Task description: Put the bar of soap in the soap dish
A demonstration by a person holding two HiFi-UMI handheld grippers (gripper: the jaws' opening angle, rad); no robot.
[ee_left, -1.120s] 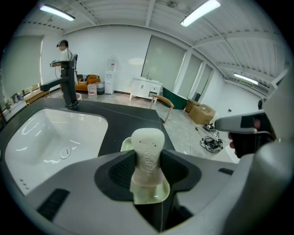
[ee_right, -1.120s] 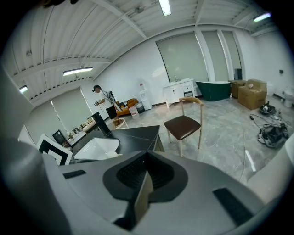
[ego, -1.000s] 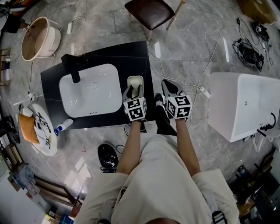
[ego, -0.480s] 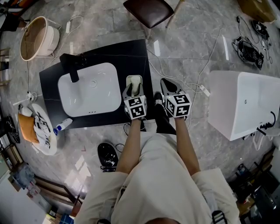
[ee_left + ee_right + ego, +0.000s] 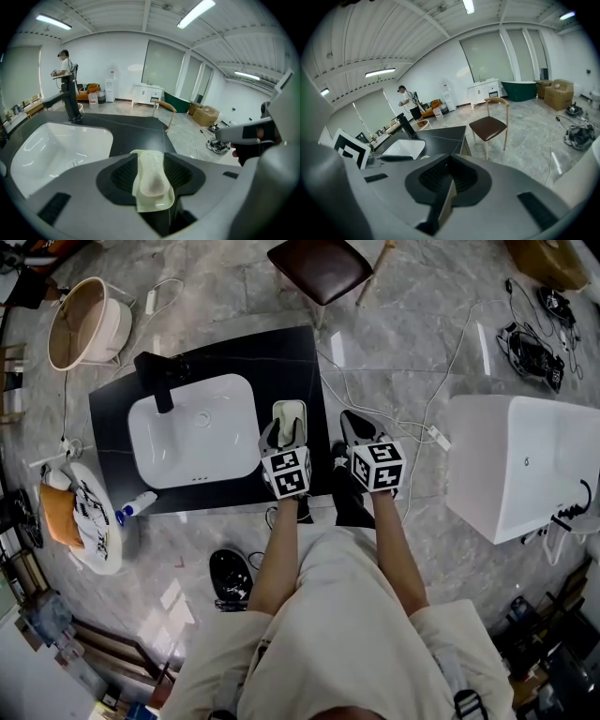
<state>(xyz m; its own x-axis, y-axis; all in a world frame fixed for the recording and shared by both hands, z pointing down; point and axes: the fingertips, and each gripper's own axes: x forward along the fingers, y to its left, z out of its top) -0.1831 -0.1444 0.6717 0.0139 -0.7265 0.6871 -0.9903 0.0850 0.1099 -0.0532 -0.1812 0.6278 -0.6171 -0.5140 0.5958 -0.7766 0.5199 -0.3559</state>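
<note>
A pale green soap dish (image 5: 289,409) stands on the black counter (image 5: 281,352), to the right of the white sink. In the left gripper view the cream bar of soap (image 5: 151,176) lies in the dish (image 5: 154,205). My left gripper (image 5: 286,434) (image 5: 150,168) is over the dish's near end. Its pads press both sides of the bar. My right gripper (image 5: 350,421) (image 5: 447,183) hovers off the counter's right edge, shut with nothing in it.
A white sink (image 5: 192,432) with a black faucet (image 5: 155,381) fills the counter's left part. A brown chair (image 5: 323,266) stands behind the counter. A white tub (image 5: 525,465) is at the right, and cables (image 5: 412,418) lie on the floor between.
Both grippers have shifted only slightly. The left one stays at the soap dish, and the right one has drifted a little to the left.
</note>
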